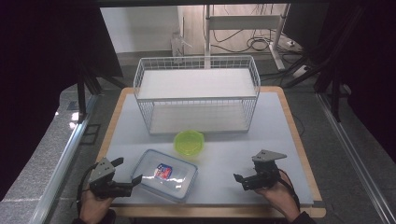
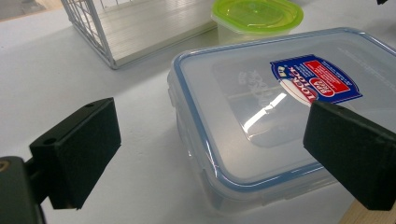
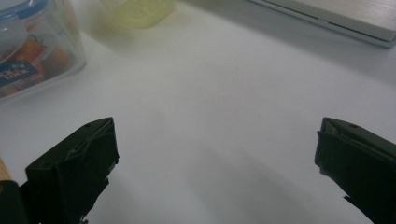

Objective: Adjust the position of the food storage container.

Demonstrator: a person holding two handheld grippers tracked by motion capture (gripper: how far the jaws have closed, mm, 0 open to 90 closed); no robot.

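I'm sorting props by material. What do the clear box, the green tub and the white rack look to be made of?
Clear box: likely glossy transparent plastic, since light glints off its lid and the blue seal shows through. Green tub: translucent plastic, by its glow and moulded rim. White rack: probably coated metal wire, with a thin welded grid.

I see the box [image 1: 165, 175] near my side of the tabletop, left of centre: clear rectangular plastic w/ rounded corners, blue-rimmed lid shut on top, red-and-blue label on the lid. It lies flat, turned a bit askew to the tabletop edge. Contents blurred, something orange inside.
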